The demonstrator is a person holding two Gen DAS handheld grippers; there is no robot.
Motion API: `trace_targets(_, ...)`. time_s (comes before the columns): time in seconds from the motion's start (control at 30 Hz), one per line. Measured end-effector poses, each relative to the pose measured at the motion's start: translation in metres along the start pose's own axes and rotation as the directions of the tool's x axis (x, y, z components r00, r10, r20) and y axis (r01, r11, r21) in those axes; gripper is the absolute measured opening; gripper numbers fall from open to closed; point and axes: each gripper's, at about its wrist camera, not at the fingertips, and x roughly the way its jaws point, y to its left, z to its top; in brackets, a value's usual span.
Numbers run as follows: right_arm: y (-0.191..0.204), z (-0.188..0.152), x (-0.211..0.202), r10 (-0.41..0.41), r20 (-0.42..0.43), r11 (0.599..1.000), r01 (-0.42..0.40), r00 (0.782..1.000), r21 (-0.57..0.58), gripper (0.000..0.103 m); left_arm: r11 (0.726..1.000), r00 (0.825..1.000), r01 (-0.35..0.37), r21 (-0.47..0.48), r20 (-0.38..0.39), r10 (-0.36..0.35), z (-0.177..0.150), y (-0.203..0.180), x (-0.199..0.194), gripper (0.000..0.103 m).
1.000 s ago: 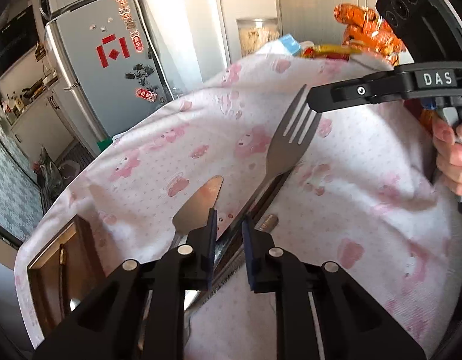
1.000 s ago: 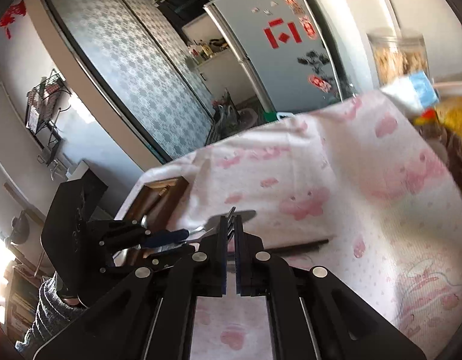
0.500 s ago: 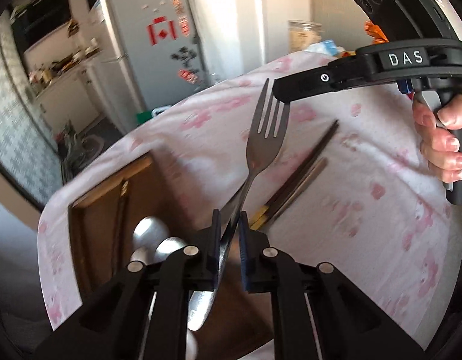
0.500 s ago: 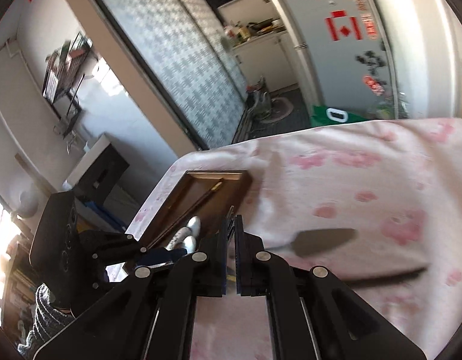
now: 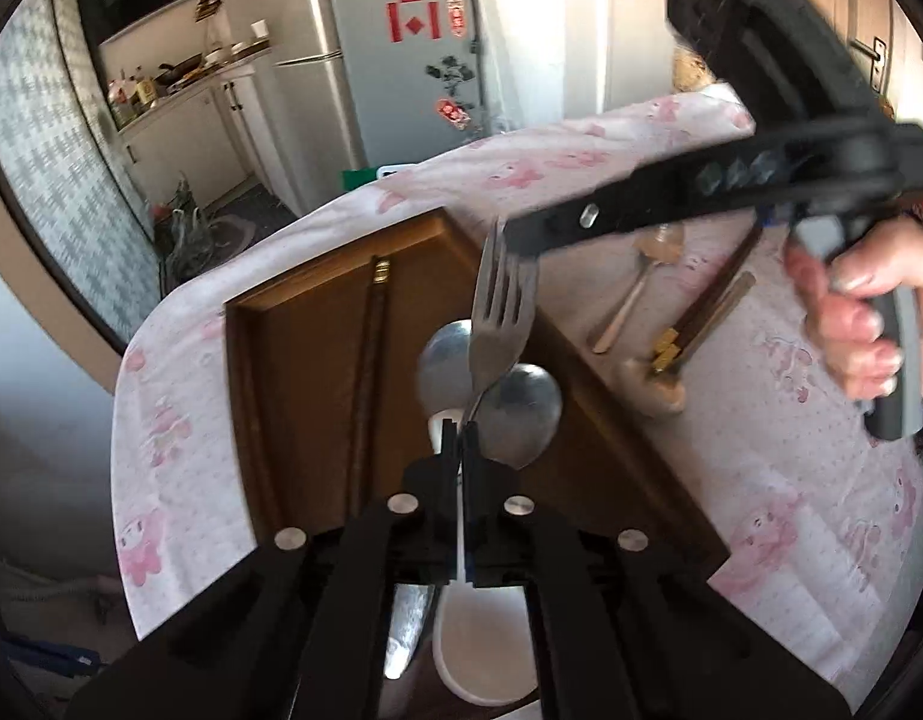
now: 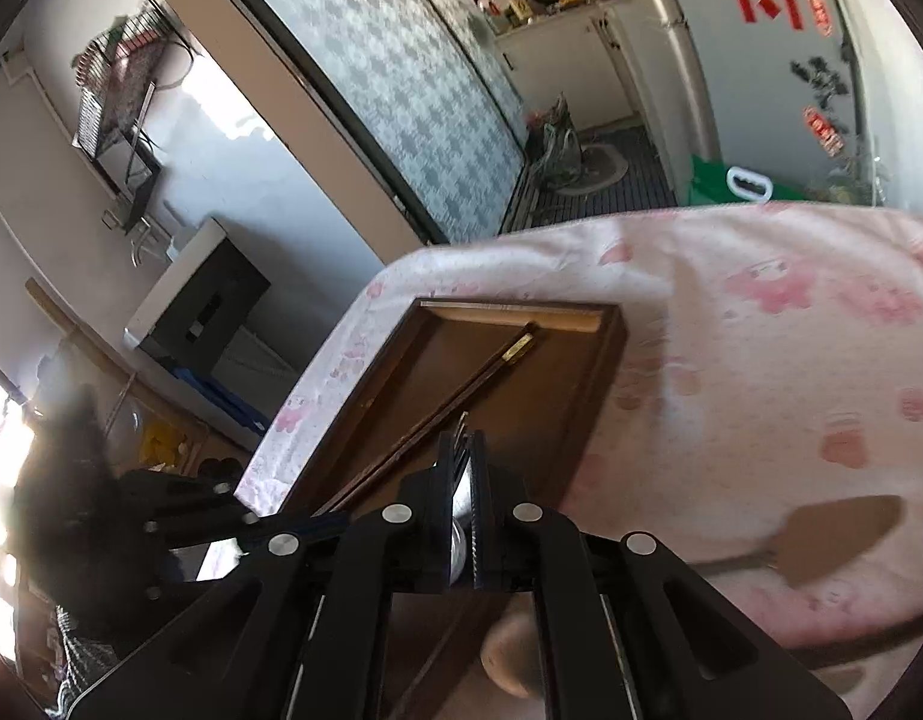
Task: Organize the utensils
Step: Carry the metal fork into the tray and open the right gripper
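The fork [image 5: 499,312] hangs above the wooden tray [image 5: 317,372], handle pinched in the left gripper [image 5: 461,444], tines clamped by the right gripper [image 6: 463,468]. Beneath lie two spoons [image 5: 521,408]; chopsticks [image 5: 365,360] rest to their left.

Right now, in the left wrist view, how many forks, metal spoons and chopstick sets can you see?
Fork: 1
Metal spoons: 3, two in the tray, one on the cloth
Chopstick sets: 2, one in the tray, one on the cloth
Total: 6
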Motion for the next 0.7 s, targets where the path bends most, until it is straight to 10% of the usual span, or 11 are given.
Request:
trace_targets(0.33, 0.002, -0.001, 0.044, -0.016, -0.025, 1.0, 0.016, 1.0, 0.007, 0.009, 0.999, 0.999, 0.006, -0.039, -0.04, -0.007, -0.016, 0.017, 0.013, 0.005)
trace_targets(0.4, 0.005, -0.001, 0.047, -0.01, -0.03, 1.0, 0.01, 0.999, 0.007, 0.021, 0.999, 0.999, 0.008, -0.042, -0.042, -0.01, -0.018, 0.018, 0.012, 0.023)
trace_targets(0.47, 0.009, -0.001, 0.038, -0.013, -0.008, 1.0, 0.013, 1.0, -0.002, 0.054, 0.999, 1.0, -0.009, -0.041, -0.022, 0.008, -0.018, 0.017, 0.006, 0.047)
trace_targets(0.7, -0.007, -0.008, -0.046, -0.085, 0.05, 0.993, 0.089, 0.995, -0.072, 0.06, 1.0, 0.998, 0.017, -0.019, 0.059, -0.016, -0.015, -0.001, -0.014, 0.065)
